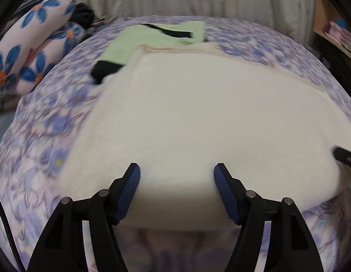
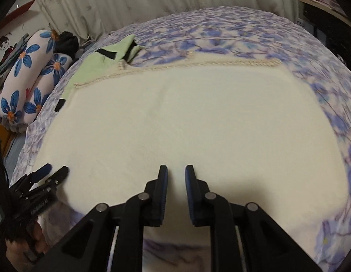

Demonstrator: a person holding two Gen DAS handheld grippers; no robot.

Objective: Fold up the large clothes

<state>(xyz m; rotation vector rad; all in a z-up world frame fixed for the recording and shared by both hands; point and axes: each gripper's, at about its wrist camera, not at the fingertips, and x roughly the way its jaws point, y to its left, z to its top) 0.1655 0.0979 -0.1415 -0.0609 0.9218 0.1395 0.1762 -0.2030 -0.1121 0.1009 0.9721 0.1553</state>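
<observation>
A large cream cloth (image 1: 198,113) with a braided trim along its far edge lies spread flat on the bed; it also fills the right wrist view (image 2: 186,117). My left gripper (image 1: 176,170) is open and empty over the cloth's near edge. My right gripper (image 2: 176,170) is open with a narrow gap, empty, over the near edge further right. The left gripper also shows at the lower left of the right wrist view (image 2: 56,171). A right fingertip (image 1: 343,156) shows at the left view's right edge.
A light green garment with black trim (image 1: 152,38) lies past the cloth's far left corner, partly under it. The bed has a purple floral sheet (image 2: 243,34). Rolled blue-flowered bedding (image 1: 28,52) lies at the left. Curtains hang behind; shelves stand at the right.
</observation>
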